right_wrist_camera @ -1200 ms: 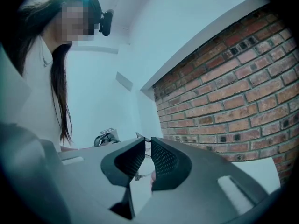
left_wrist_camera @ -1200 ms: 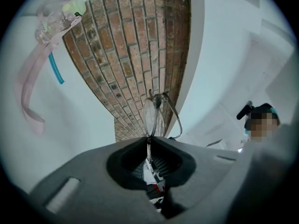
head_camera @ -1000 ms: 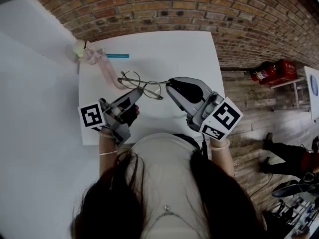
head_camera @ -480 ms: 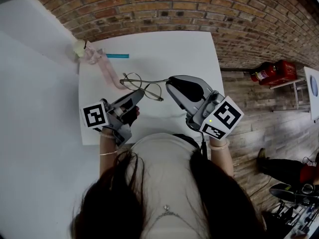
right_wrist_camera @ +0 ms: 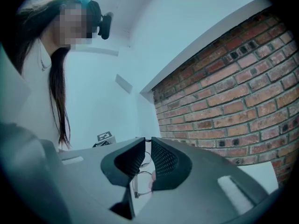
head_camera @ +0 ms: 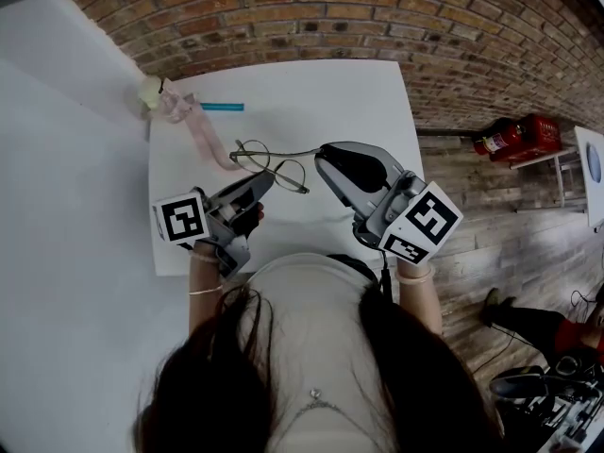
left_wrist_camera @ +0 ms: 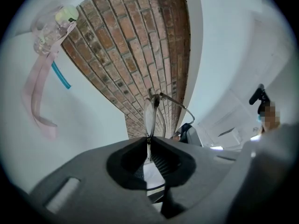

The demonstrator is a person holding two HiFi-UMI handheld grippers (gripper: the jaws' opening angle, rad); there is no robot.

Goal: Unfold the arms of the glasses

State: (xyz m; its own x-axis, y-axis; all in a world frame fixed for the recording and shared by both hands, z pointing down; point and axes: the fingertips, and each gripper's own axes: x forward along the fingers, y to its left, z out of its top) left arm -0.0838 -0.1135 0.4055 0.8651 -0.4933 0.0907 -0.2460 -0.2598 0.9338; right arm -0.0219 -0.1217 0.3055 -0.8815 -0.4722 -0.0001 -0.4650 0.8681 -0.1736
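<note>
**A:** Where are the glasses?

**B:** The round-lensed, thin metal-wire glasses (head_camera: 272, 164) are held above the flat white bench (head_camera: 359, 92), between my 2 claws, over its near half.

**A:** What has each claw got?

**B:** My left claw (head_camera: 260, 181) is clamped on the frame. In the left gripper view (left_wrist_camera: 148, 146) a lens rim (left_wrist_camera: 150, 115) stands edge-on between the jaws. My right claw (head_camera: 323, 157) is pinched nearly together on the tip of 1 thin arm that stretches across to it from the frame. In the right gripper view (right_wrist_camera: 148, 146) the lenses (right_wrist_camera: 142, 181) show below the jaws.

**A:** How much room around you?

**B:** The bench's near edge is at my body. Its right edge lies beyond my right claw, with plank floor past it. A white wall runs along the left edge, and the brick wall stands behind the far edge. The far right part of the bench is bare.

**A:** Anything close?

**B:** A pale pink flat strap (head_camera: 203, 140) curls out from the far-left corner. In the head view its end shows just beside the left lens. A short teal stick (head_camera: 223, 107) lies by the strap, well apart from both claws.
</note>
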